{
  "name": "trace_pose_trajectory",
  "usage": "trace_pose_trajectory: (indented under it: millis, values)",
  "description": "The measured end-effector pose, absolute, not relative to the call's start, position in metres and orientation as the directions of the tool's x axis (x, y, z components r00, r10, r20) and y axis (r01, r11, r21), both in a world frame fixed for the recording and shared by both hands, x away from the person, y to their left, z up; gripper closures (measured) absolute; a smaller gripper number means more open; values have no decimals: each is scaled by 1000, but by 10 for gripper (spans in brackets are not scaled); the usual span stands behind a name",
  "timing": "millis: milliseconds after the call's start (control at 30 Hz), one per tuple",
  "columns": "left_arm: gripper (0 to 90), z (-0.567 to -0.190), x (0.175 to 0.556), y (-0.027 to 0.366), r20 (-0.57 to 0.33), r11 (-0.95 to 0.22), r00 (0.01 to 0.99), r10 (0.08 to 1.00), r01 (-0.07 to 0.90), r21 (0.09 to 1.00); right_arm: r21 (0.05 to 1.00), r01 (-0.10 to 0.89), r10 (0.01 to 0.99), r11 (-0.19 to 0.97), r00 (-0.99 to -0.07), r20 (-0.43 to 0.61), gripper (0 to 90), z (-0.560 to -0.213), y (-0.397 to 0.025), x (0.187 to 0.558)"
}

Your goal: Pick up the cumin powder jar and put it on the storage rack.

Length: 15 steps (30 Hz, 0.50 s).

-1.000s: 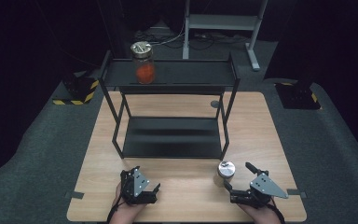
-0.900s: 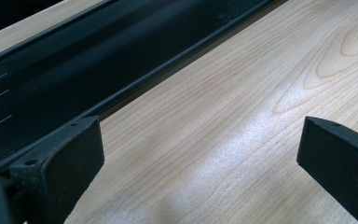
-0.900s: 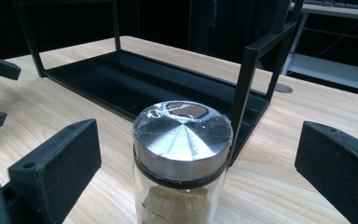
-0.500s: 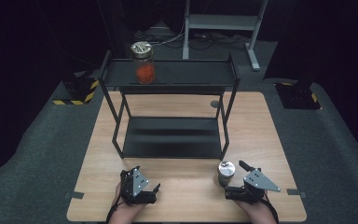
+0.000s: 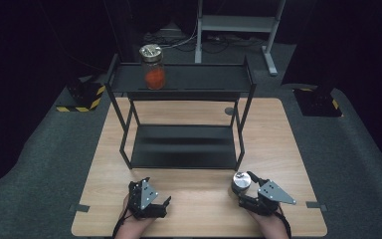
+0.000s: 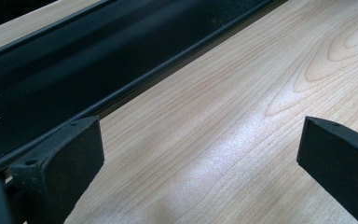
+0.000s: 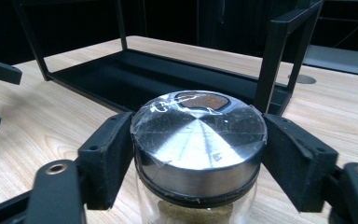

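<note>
Right gripper [image 7: 198, 154] clamps the jar [image 7: 199, 140] at its lid, upright on the table [image 5: 199, 209] in front of the rack [image 5: 179, 79], likely to shelve it; left gripper [image 6: 200, 154] idle, jaws wide.

The scene was viewed from above the near edge, facing forward and down, so that the whole surface [image 5: 199, 209] and black rack [image 5: 179, 144] were taken in from afar. The left gripper view was taken low over the wood, close to the rack's bottom shelf [image 6: 74, 56]. The right gripper view was taken near a steel-lidded jar [image 7: 198, 135], facing the rack, which all three views shared.
</note>
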<state>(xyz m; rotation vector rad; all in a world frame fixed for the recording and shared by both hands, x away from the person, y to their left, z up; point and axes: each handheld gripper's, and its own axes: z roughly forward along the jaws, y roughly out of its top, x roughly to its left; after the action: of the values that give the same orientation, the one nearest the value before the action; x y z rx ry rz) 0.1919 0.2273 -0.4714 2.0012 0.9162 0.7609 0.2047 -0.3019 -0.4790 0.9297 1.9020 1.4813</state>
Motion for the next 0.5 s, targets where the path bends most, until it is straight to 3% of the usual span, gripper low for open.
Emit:
trace_pose_trajectory:
  millis: [133,500]
  values:
    - [9,-471,192,228,187,-425,559,808,333,842,974,171,790,152,-613,-15,335,-483,-302,205]
    - [9,-472,191,228,188,-425,560,807,329,844,978,147,794,150,-608,-30,342,-490,-300,203]
